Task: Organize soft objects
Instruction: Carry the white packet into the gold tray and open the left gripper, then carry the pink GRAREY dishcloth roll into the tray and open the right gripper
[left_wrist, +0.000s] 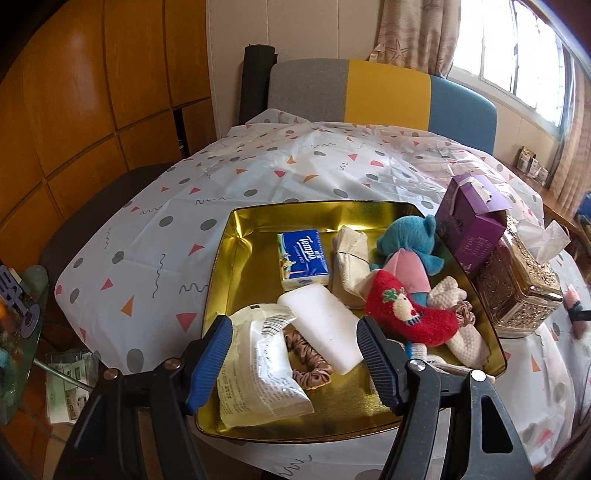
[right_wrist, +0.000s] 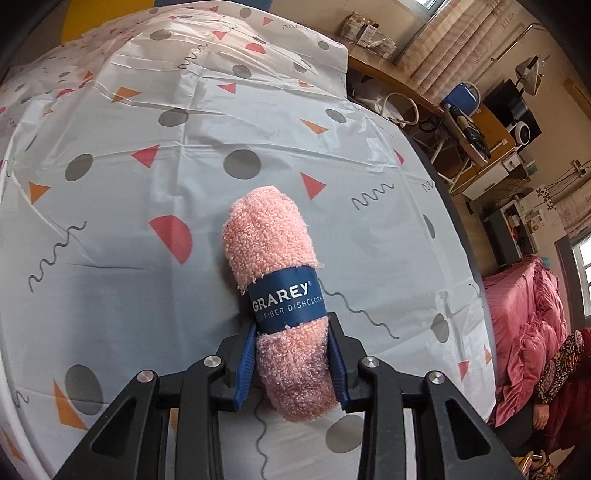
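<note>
My left gripper (left_wrist: 293, 325) hangs open over the near end of a gold tray (left_wrist: 218, 266), nothing between its blue pads. Below it lie a white sponge (left_wrist: 325, 325), a sealed white packet (left_wrist: 258, 373) and a brown scrunchie (left_wrist: 310, 365). Farther in the tray are a Tempo tissue pack (left_wrist: 301, 258), a beige cloth (left_wrist: 351, 254), a blue plush (left_wrist: 410, 236), a red sock (left_wrist: 410, 314) and white knitted pieces (left_wrist: 469, 339). My right gripper (right_wrist: 291, 325) is shut on a rolled pink dishcloth (right_wrist: 266, 236) with a blue paper band, low over the tablecloth (right_wrist: 147, 206).
A purple box (left_wrist: 472, 221) leans on an ornate metal tissue box (left_wrist: 517, 288) just right of the tray. A grey, yellow and blue chair back (left_wrist: 384, 92) stands behind the table. The table edge (right_wrist: 465, 236) drops to a cluttered room on the right.
</note>
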